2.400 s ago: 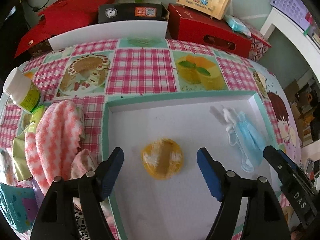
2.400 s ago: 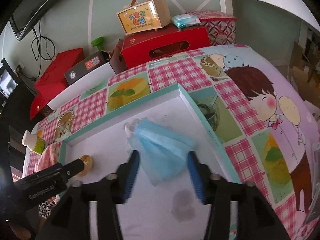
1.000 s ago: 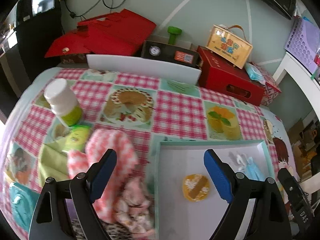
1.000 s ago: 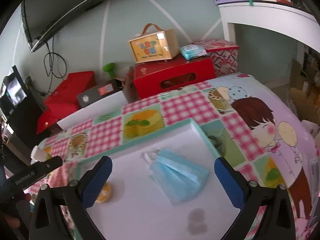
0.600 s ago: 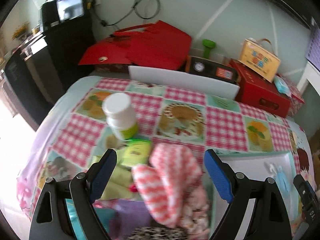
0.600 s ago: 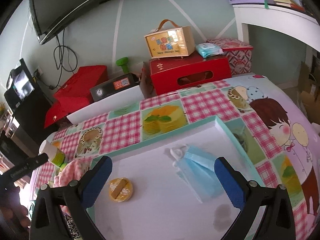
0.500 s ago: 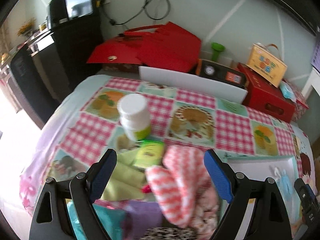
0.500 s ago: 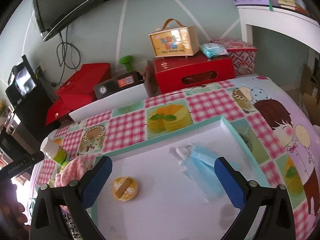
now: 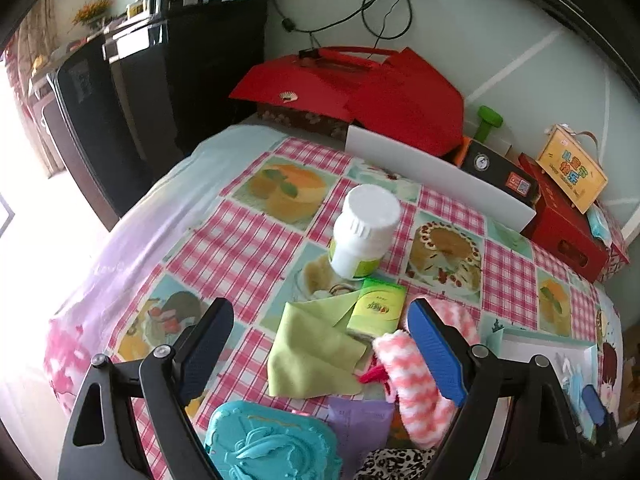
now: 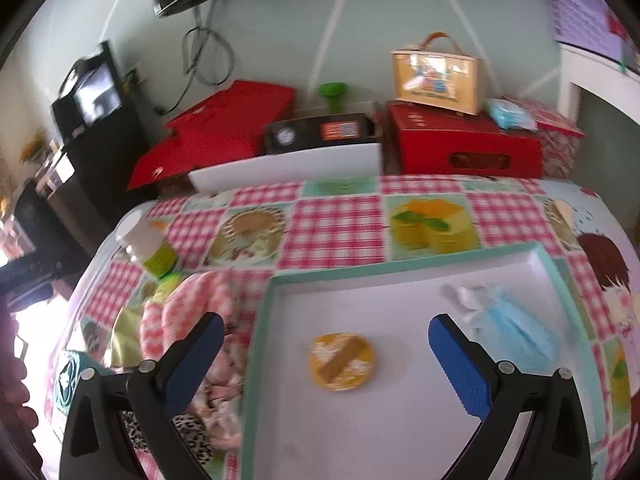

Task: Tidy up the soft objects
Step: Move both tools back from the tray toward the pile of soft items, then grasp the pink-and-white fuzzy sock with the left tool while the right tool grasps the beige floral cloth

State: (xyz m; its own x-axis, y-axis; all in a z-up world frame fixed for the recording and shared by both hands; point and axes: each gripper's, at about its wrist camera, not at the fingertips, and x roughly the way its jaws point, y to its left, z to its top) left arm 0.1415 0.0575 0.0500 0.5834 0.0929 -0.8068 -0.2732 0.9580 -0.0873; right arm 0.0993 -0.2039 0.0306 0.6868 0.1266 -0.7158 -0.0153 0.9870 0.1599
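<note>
1. The soft things I'm sorting sit in a pile just left of the tray (image 10: 260, 320): a pink-and-white cloth (image 9: 416, 380), a green cloth (image 9: 312, 356) lying flat beside it on the side away from the tray, and a leopard-print piece (image 9: 392, 468) at the near edge. Inside the tray lie a blue face mask (image 10: 516, 332) toward its far right corner and a round orange puff (image 10: 342, 362) near the middle.

2. My left gripper (image 9: 320, 356) is spread wide and holds nothing; it hangs over the green cloth. My right gripper (image 10: 320, 364) is just as wide and empty, above the tray with the orange puff between its fingers.

3. Risk one: the pile is tangled. If I close on the pink-and-white cloth, I judge a neighbouring piece may drag along, or the cloth may slip out half-gripped.

4. Risk two: hard things sit among the soft ones. A small green box (image 9: 376, 306) touches the green cloth's far edge, and a white bottle (image 9: 362, 236) stands just beyond it, farther from the tray. A careless sweep could tip the bottle or carry the box along.

5. Risk three: a teal embossed case (image 9: 272, 444) sits close under the left gripper; descending blind, a finger might land on it rather than on fabric.

6. The right view is blurred, so I can't judge the tray rim's height for clearance.
</note>
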